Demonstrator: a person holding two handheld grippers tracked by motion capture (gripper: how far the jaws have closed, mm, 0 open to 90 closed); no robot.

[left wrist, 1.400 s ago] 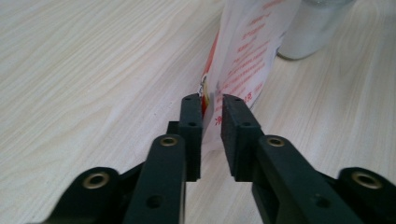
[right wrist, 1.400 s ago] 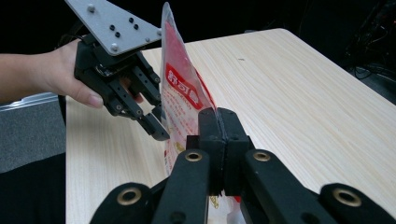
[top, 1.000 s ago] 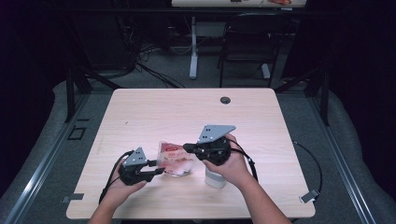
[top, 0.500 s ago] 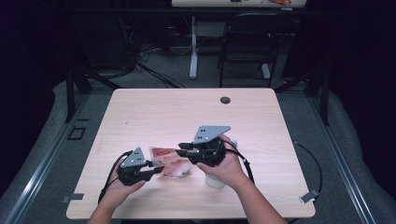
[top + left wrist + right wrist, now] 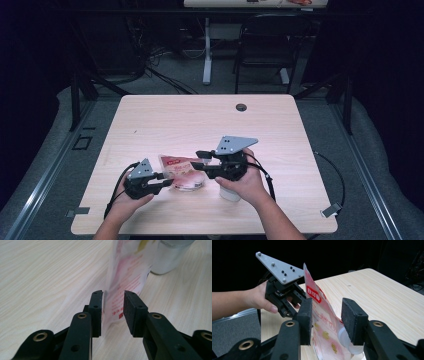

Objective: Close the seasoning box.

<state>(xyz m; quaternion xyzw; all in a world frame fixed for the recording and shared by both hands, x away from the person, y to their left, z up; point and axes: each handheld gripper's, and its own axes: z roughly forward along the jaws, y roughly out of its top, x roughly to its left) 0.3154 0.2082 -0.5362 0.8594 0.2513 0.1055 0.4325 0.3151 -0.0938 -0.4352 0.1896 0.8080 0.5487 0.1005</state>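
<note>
A clear pouch (image 5: 180,172) with red print and a red label stands on the light wooden table (image 5: 200,120) between my two grippers. My left gripper (image 5: 167,183) comes at it from the left. In the left gripper view the pouch's lower edge (image 5: 127,277) sits between the jaws of the left gripper (image 5: 113,296). It lies against one pad, with a gap to the other. These jaws have just been opening. My right gripper (image 5: 201,162) reaches in from the right. Its jaws (image 5: 327,306) have also just been opening and stand wide on either side of the pouch (image 5: 322,312).
A pale round container (image 5: 230,194) stands on the table under the right hand, just behind the pouch (image 5: 170,257). A small dark grommet (image 5: 241,107) is set in the far part of the tabletop. A chair (image 5: 265,45) and cables lie beyond the table.
The right gripper's jaws, shut on the pouch's top a second ago, have spread apart. Both hands have stayed almost where they were.
</note>
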